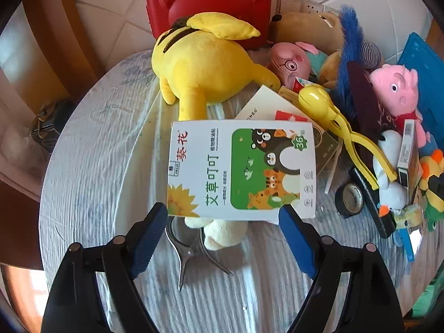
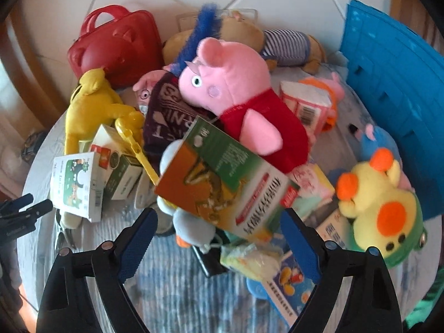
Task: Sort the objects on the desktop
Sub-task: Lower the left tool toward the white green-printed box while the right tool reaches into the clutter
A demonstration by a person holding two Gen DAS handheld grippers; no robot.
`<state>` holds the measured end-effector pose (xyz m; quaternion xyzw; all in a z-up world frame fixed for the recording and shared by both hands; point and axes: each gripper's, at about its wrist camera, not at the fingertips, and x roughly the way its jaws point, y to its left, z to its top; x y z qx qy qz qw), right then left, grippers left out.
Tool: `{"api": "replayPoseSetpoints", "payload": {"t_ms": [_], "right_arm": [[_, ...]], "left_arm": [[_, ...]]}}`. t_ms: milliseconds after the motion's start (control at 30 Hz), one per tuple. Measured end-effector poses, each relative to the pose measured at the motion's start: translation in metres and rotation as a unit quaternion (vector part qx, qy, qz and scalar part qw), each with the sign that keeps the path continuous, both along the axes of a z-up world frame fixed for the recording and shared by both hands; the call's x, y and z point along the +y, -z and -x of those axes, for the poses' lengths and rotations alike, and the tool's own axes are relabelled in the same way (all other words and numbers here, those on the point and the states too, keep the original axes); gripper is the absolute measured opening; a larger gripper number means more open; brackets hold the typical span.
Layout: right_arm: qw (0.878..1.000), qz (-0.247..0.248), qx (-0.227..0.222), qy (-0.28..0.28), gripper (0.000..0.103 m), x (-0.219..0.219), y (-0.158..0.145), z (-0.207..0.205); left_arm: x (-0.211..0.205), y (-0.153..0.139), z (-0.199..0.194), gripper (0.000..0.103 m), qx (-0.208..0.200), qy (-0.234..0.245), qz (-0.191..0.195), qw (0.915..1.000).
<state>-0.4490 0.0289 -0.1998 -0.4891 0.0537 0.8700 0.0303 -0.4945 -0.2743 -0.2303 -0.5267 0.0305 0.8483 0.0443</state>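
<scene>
A white box with a green cartoon panel point(image 1: 241, 166) lies flat on the round table point(image 1: 91, 166), on top of a cream plush point(image 1: 222, 231). My left gripper point(image 1: 222, 212) is open, its blue fingertips at the box's near edge and not pressing on it. In the right wrist view the same white box point(image 2: 75, 183) sits at the left, with the left gripper point(image 2: 27, 208) just beside it. My right gripper point(image 2: 219, 216) is open just short of a tilted green and orange box point(image 2: 222, 183), which leans in the pile under a pink pig plush point(image 2: 238, 94).
A big yellow plush point(image 1: 205, 63) and a red case point(image 1: 208, 0) stand behind the white box. Yellow tongs point(image 1: 341, 122), a tape roll point(image 1: 349, 199), metal tongs point(image 1: 188, 249), several small boxes and plush toys crowd the right. A blue basket point(image 2: 394, 63) stands at the far right.
</scene>
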Motion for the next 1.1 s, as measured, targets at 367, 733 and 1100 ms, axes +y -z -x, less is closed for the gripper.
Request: {"api": "replayPoseSetpoints", "payload": {"t_ms": [367, 733, 1100], "right_arm": [[0.998, -0.038, -0.017, -0.056, 0.103, -0.012, 0.022, 0.027], [0.986, -0.127, -0.040, -0.104, 0.103, -0.014, 0.061, 0.063], [0.996, 0.054, 0.012, -0.072, 0.080, 0.015, 0.034, 0.063]], "left_arm": [[-0.003, 0.022, 0.031, 0.082, -0.021, -0.031, 0.000, 0.9993], [0.055, 0.034, 0.031, 0.082, -0.031, -0.008, -0.025, 0.9992], [-0.004, 0.039, 0.041, 0.050, -0.012, -0.067, 0.038, 0.9969]]}}
